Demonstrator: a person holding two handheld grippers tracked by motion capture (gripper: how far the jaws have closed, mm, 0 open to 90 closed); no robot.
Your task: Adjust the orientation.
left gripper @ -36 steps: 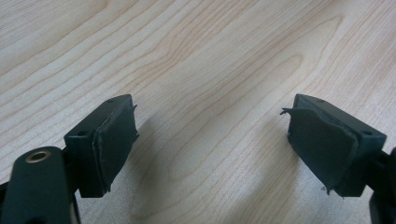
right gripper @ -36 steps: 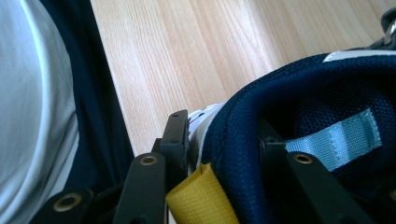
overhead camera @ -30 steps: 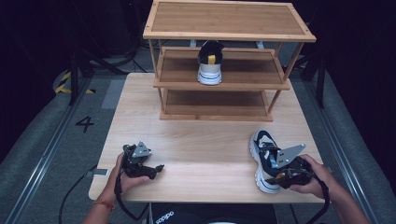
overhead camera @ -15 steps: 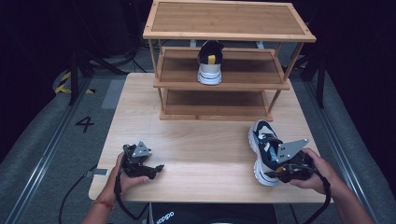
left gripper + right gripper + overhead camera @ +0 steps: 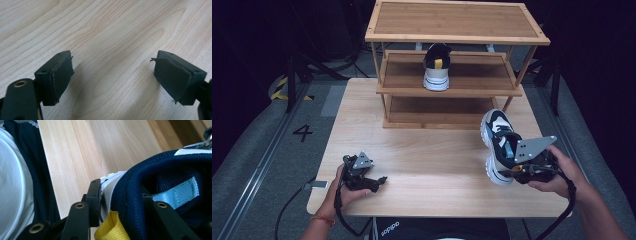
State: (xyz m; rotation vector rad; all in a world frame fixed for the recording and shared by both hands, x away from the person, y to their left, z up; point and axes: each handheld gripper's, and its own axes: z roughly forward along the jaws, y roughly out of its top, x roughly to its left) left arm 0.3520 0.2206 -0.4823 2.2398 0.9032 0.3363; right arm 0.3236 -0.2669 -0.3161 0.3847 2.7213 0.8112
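A navy and white sneaker is lifted off the table at the right, toe pointing toward the shelf. My right gripper is shut on its heel collar; the right gripper view shows the padded navy collar between the jaws, with a yellow pull tab below. A matching sneaker stands on the middle level of the wooden shoe rack. My left gripper rests near the table's front left edge, its pads wide apart over bare wood, open.
The rack stands at the table's far side, and its lowest level is bare. Dark floor and a grey strip marked with a number lie to the left. A person's white and dark clothing is beside the table edge.
My right gripper has risen with the sneaker, lifting it off the tabletop and tilting its toe toward the rack. The left gripper has stayed put.
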